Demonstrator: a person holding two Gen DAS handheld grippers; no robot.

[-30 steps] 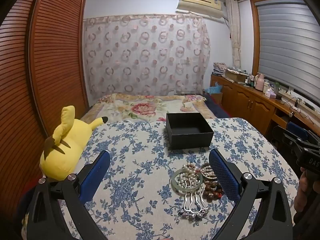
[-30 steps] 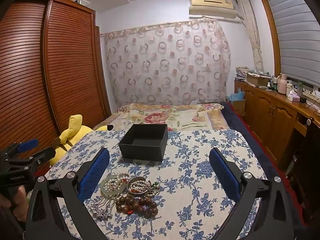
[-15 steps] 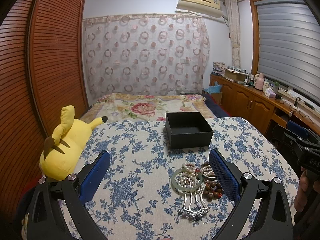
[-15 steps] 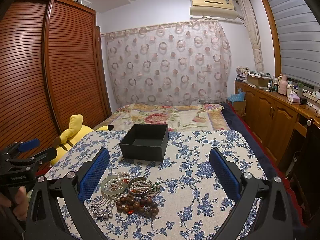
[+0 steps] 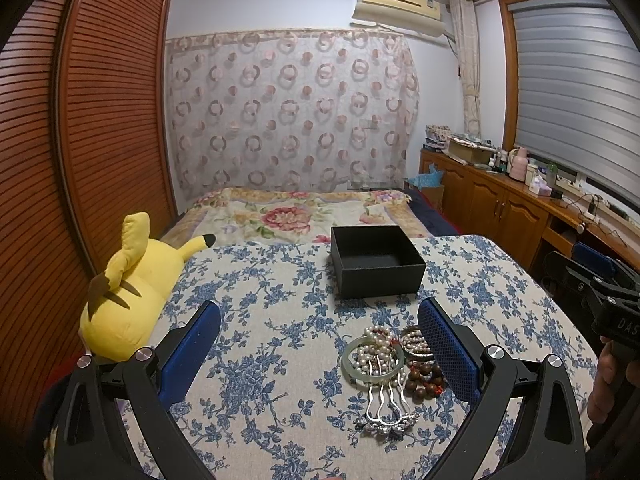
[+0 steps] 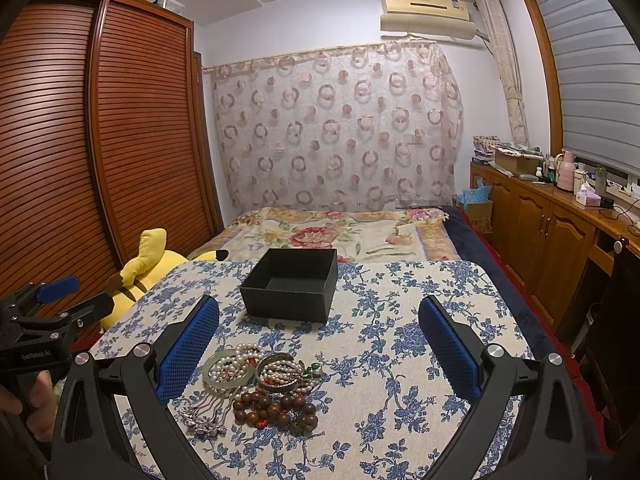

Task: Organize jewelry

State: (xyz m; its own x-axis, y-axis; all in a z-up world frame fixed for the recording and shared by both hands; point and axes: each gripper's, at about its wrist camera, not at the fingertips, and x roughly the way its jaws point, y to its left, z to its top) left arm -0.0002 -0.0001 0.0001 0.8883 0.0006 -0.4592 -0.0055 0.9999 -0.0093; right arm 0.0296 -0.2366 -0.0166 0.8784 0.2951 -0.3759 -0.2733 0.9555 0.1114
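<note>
A pile of jewelry lies on the floral tablecloth: a pale green bangle (image 5: 374, 362) (image 6: 226, 374) with pearl strands, a silver hair comb (image 5: 386, 408) (image 6: 202, 412), brown wooden beads (image 5: 424, 382) (image 6: 276, 406) and a metal bangle (image 6: 280, 372). An open, empty black box (image 5: 376, 266) (image 6: 290, 284) stands behind the pile. My left gripper (image 5: 320, 356) is open and empty, above the table left of the pile. My right gripper (image 6: 320, 356) is open and empty, right of the pile. Each gripper shows at the edge of the other's view (image 5: 600, 292) (image 6: 52, 308).
A yellow plush toy (image 5: 128, 292) (image 6: 148, 268) lies at the table's left edge. A bed (image 5: 304, 216) is behind the table, a wooden wardrobe (image 5: 80, 160) on the left, and a wooden cabinet (image 6: 560, 232) with bottles along the right wall.
</note>
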